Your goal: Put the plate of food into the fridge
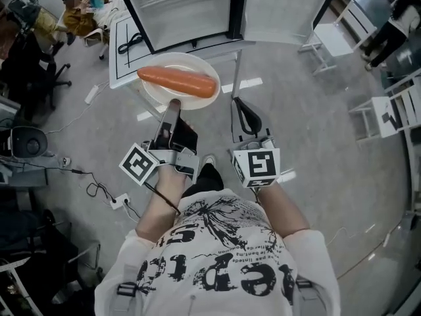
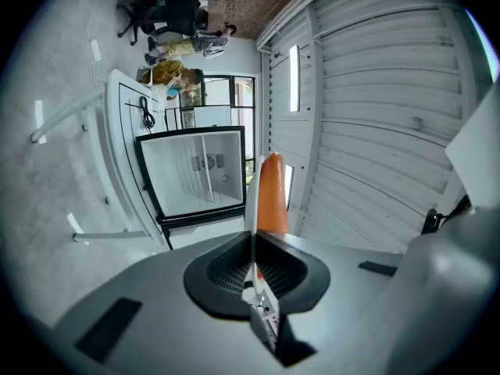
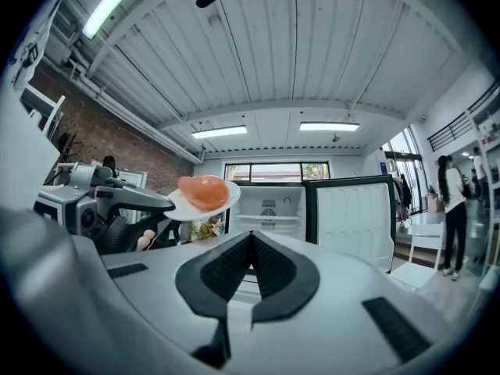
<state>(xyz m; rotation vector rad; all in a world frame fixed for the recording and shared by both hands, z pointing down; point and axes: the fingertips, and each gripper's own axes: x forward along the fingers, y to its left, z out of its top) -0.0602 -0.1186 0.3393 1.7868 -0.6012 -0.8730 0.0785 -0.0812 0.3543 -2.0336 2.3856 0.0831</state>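
A person in a white printed T-shirt stands on a grey floor, facing an open fridge, with a two-jaw gripper in each hand. The left gripper reaches forward with its jaws clamped on the near rim of a round white plate, so the plate is held out level in the air in front of the person and short of the fridge. A long orange piece of food, shaped like a carrot, lies across the plate. From the left gripper's own camera, the plate is seen edge-on, running straight into the closed jaws, with the orange food on one side of it and the fridge beyond. The right gripper is held just beside the plate, apart from it, and its jaws are pressed together with nothing between them. Its camera looks level at the fridge, which stands lit, white and bare-shelved. The fridge door is swung wide to the right. The plate and food show up and to the left, carried by the left gripper. A white power strip with a black cable lies on the floor to the person's left.
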